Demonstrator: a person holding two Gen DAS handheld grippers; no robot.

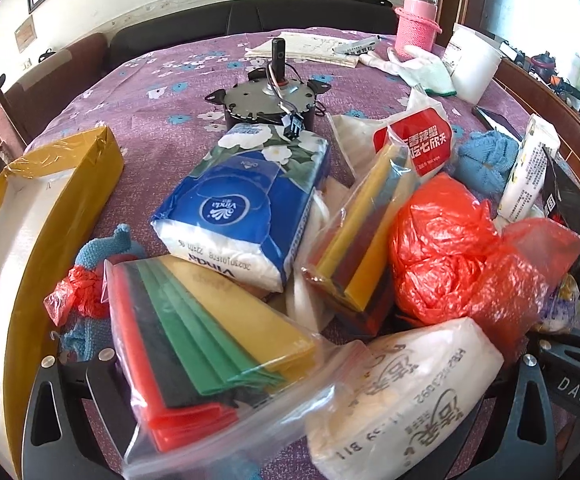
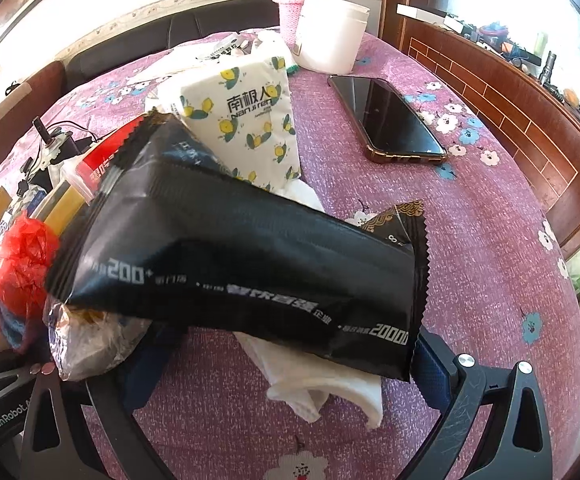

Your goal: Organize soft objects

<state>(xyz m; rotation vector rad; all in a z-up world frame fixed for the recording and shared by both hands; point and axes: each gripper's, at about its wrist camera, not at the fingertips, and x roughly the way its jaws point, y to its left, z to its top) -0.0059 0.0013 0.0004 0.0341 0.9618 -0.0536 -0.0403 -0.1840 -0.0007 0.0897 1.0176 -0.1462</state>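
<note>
Left gripper [image 1: 290,408] spread wide around my zip bag of coloured sheets [image 1: 210,332] and white tissue pack [image 1: 402,396], right gripper [image 2: 290,364] open astride the black packet [image 2: 234,256].

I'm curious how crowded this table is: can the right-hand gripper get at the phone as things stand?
Probably not directly. The right gripper is spread wide, but the black packet lies across it. The phone sits beyond on bare tablecloth, with nothing on it.

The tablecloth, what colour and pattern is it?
Purple tablecloth with white and blue flowers; right wrist view.
</note>
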